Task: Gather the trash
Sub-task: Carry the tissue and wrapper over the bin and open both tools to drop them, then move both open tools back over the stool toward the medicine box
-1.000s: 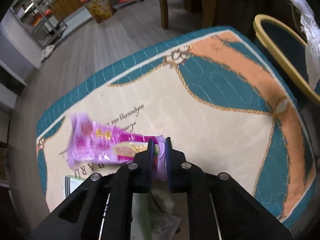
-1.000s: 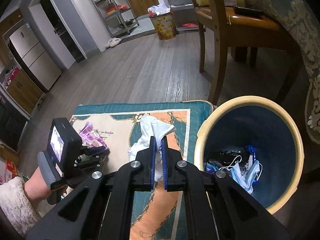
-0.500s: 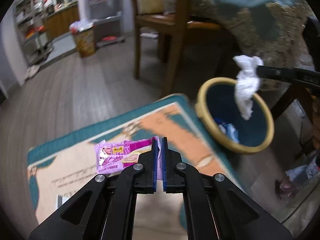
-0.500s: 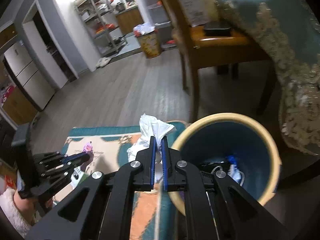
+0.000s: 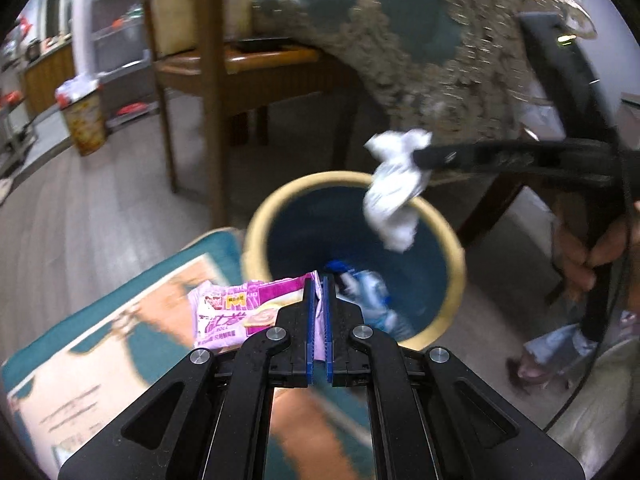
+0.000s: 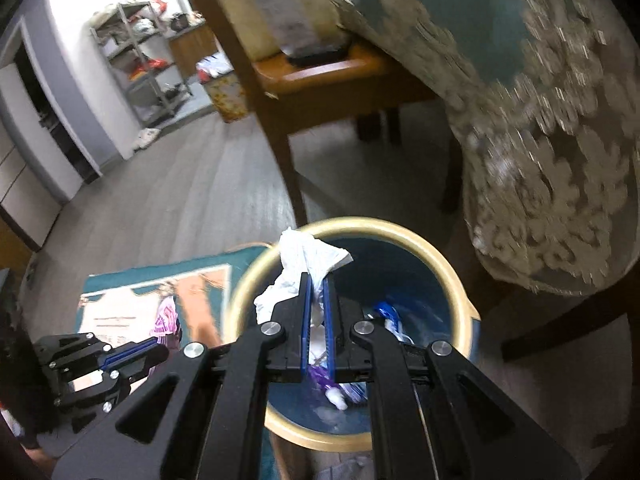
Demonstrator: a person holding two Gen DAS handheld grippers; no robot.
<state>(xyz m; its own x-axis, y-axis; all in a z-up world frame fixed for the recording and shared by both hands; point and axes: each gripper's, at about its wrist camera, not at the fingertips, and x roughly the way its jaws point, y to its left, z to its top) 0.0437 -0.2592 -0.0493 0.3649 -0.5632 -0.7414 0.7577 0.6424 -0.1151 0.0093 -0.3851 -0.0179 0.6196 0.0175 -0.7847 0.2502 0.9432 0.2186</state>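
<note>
Yellow-rimmed trash bin (image 6: 460, 292) holds blue scraps; above its opening the right gripper (image 6: 318, 280) pinches a crumpled white tissue (image 6: 308, 256). Beside its rim, the left gripper (image 5: 319, 284) pinches a purple snack wrapper (image 5: 236, 314).

Two fisheye views, each looking forward along a hand-held gripper and angled down at the floor. The left wrist camera sits low over the patterned rug (image 5: 120, 344), facing the yellow-rimmed bin (image 5: 456, 280) just ahead, with the right gripper (image 5: 424, 157) crossing in from the right. The right wrist camera hangs almost directly above the same bin (image 6: 460, 292) (close enough to see its contents), with the left gripper (image 6: 158, 350) at lower left. Both views share the bin, rug, wooden chair (image 5: 212, 92) and lace-edged cloth (image 6: 540, 168).
</note>
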